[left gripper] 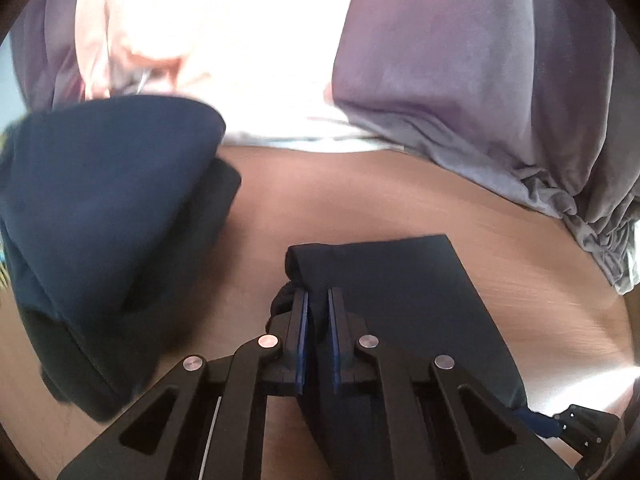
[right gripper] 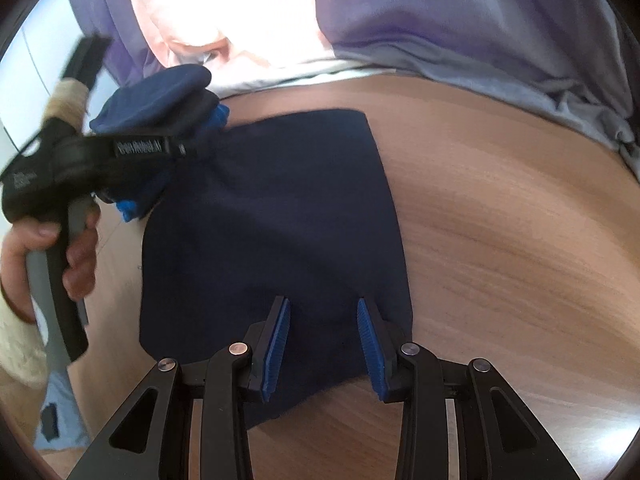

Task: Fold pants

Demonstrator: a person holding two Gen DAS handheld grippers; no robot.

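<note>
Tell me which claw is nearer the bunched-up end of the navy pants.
Left. The left claw is shut on a fold of the navy pants next to the bunched-up end; the right claw hovers open over the flat opposite end.

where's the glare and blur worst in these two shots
Left wrist view: the window area at the top is blown out white, and the dark blue cloth bundle at left is smeared by motion. Right wrist view: the same white glare at top, the left gripper and hand are blurred, while the pants and table look sharper; both views bend at the rim.
</note>
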